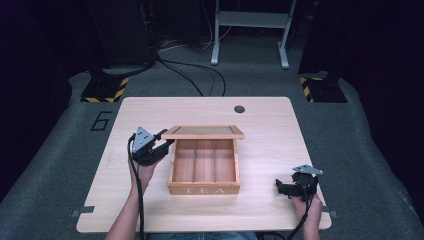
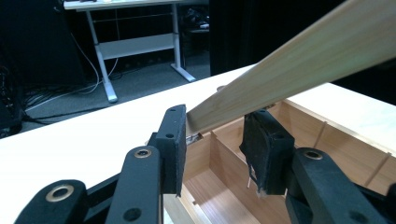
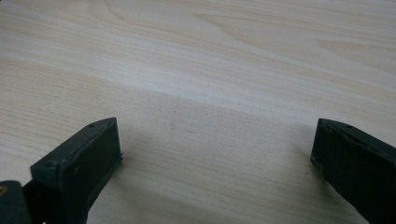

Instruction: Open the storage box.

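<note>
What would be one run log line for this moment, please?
tea box: open, empty | lid: raised, edge between left claw jaws | right claw: open, over table

The wooden tea box sits mid-table with its raised lid barring the far side from above. Its three compartments look empty, though partly shadowed. Bare tabletop lies open right and front; the left gripper crowds the lid's left corner.

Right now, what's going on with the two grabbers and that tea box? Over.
Left gripper open at the lid's left corner, jaws either side of its edge. Right gripper open, idle on the table. Tea box open, compartments bare. Nothing in the way.
</note>
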Available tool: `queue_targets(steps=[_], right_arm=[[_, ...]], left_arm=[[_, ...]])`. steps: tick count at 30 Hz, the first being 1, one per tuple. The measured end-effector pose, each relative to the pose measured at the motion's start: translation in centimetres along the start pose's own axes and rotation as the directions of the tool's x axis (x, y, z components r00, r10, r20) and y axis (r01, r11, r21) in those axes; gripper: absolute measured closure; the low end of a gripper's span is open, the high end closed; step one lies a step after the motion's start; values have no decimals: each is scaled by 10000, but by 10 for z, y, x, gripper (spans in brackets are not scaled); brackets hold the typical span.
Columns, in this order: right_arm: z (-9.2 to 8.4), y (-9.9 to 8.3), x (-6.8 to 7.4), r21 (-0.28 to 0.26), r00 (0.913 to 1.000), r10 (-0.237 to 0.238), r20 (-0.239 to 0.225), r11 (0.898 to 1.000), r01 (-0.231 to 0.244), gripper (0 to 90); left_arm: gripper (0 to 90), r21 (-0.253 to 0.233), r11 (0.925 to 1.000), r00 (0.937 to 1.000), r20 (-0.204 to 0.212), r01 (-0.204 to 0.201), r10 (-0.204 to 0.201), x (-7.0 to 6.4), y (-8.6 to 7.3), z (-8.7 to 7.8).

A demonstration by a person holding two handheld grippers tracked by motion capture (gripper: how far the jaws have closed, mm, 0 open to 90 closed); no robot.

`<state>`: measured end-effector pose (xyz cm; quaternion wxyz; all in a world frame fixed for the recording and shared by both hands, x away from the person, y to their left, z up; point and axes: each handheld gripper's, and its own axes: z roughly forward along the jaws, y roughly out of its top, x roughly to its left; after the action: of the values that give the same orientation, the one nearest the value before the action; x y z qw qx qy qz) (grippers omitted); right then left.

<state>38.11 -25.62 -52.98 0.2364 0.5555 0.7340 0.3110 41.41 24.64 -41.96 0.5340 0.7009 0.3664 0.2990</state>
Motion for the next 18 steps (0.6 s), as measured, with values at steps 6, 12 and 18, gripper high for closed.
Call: queue_targets(steps=[6, 12, 18], right_arm=[[0, 0, 0, -4, 10000, 10, 1, 10000, -10, 10], [0, 0, 0, -2, 10000, -7, -2, 10000, 7, 10], [0, 0, 0, -1, 10000, -5, -1, 10000, 5, 10]], left_arm=[[592, 134, 9997, 9998, 33, -199, 198, -7, -7, -9], [586, 292, 9989, 9993, 79, -368, 365, -13, -17, -15], [576, 251, 9993, 9994, 193, -287, 282, -18, -26, -22]])
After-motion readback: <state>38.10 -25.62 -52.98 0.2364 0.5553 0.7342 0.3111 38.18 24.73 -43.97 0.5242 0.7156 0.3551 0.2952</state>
